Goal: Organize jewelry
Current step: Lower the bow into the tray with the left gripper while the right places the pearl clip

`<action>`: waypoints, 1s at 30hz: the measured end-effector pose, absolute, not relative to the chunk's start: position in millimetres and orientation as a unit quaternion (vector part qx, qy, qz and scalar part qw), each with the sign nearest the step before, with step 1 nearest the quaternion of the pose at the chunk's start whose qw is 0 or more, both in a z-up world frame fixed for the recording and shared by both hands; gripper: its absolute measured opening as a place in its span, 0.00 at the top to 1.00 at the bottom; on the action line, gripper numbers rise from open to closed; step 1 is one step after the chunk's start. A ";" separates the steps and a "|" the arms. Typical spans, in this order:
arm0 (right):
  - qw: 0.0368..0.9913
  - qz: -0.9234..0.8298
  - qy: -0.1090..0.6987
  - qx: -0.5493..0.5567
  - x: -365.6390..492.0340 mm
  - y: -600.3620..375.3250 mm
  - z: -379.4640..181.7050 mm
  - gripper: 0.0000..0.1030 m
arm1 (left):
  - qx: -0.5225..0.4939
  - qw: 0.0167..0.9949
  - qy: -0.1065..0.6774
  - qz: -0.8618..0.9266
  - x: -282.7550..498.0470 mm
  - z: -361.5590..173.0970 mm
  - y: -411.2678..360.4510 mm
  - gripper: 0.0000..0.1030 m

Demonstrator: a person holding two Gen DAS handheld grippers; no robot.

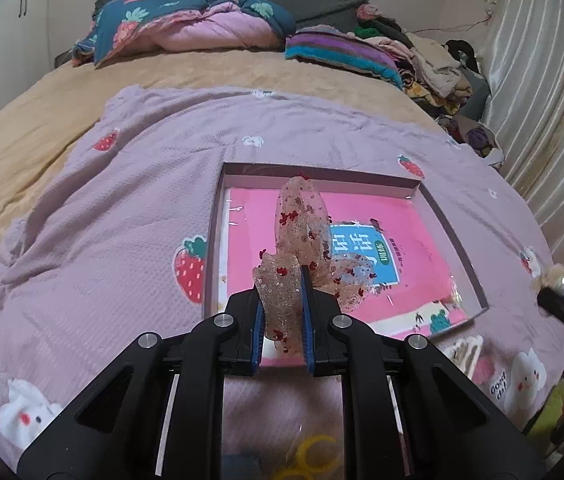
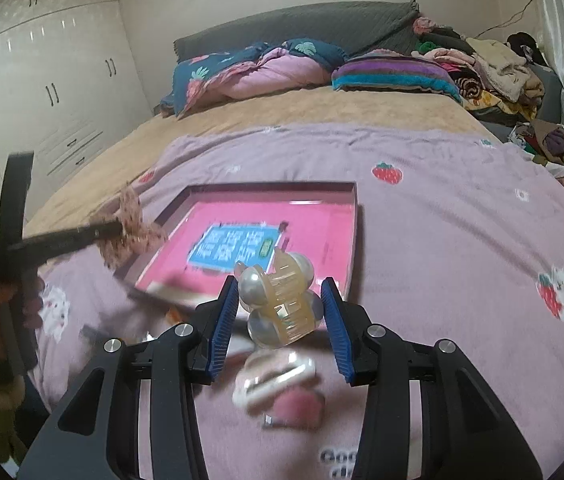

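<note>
My left gripper [image 1: 282, 292] is shut on a sheer pink glitter bow hair accessory [image 1: 301, 236] and holds it above the near edge of a shallow box [image 1: 317, 170] with a pink printed bottom. My right gripper [image 2: 280, 300] holds a beige claw clip with large pearls [image 2: 278, 300] between its blue pads, above the lilac blanket near the box [image 2: 355, 236]. In the right wrist view the left gripper [image 2: 114, 228] with the bow shows at the left. A pink-and-white hair clip [image 2: 278, 380] lies blurred on the blanket under my right gripper.
The lilac strawberry-print blanket [image 1: 102, 220] covers a tan bedspread [image 1: 22, 132]. Folded quilts [image 1: 186, 28] and a pile of clothes [image 1: 433, 64] sit at the headboard. A curtain [image 1: 541, 80] hangs at the right. White wardrobes [image 2: 42, 80] stand left. Yellow rings [image 1: 313, 456] lie below my left gripper.
</note>
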State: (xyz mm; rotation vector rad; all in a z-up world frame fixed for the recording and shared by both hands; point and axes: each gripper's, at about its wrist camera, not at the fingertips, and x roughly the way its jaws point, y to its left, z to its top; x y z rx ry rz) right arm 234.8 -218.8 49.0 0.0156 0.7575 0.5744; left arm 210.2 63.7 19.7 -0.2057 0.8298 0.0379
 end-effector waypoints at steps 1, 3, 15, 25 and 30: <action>0.889 0.277 0.365 0.008 239.7 -215.8 49.9 0.60 | -0.100 0.908 0.406 0.019 215.2 17.1 63.2 0.92; 0.888 0.278 0.365 0.007 251.2 -211.4 51.0 0.60 | -0.102 0.906 0.411 0.019 223.3 11.8 62.6 0.92; 0.872 0.277 0.403 0.016 310.9 -175.0 22.0 0.60 | -0.114 0.886 0.449 0.019 249.8 -29.6 61.3 0.88; 0.858 0.254 0.446 -0.004 320.3 -159.6 -20.6 0.60 | -0.107 0.890 0.442 0.029 235.1 -23.2 70.2 0.55; 0.857 0.238 0.457 -0.015 318.1 -159.2 -33.9 0.60 | -0.119 0.893 0.433 0.034 217.9 -14.6 73.8 0.39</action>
